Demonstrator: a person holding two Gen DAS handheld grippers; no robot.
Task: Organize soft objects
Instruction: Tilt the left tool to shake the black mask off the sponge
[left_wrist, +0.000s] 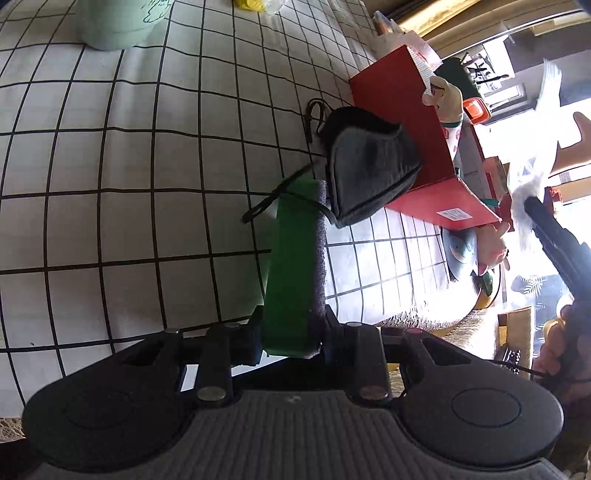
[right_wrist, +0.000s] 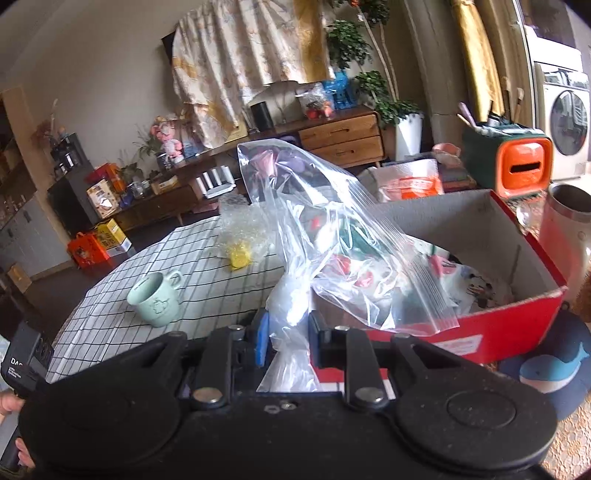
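Left gripper (left_wrist: 327, 206): I have its jaws closed together on the edge and strap of the black mask (left_wrist: 369, 170); no gap shows between the green fingers (left_wrist: 291, 266).

Black mask: it hangs off the fingertips, lifted clear of the checked tabletop (left_wrist: 110, 184), its folded body pointing far and to the right, just touching or overlapping the near wall of the red box (left_wrist: 402, 140) (I cannot tell which from this view).

Right gripper (right_wrist: 288, 332): its jaws are pinched on the gathered neck of the clear zip bag (right_wrist: 332, 240); the bag fans up and to the right from the grip.

Clear zip bag: its open, zip-lined mouth lies over the box's open top (right_wrist: 517, 258), with soft printed items showing through the plastic and inside the box.

Key relation: the box sits far-right of my left jaws, and the mask's long axis already runs toward it, so I judge the left hand carries the next move; a short travel up and over the wall should do.

Risk: the loose ear loops (left_wrist: 314, 114) could snag the box edge.

Bystanders: a green mug (right_wrist: 157, 295) and a yellow object in wrap (right_wrist: 240, 254) stand well apart, on the left.
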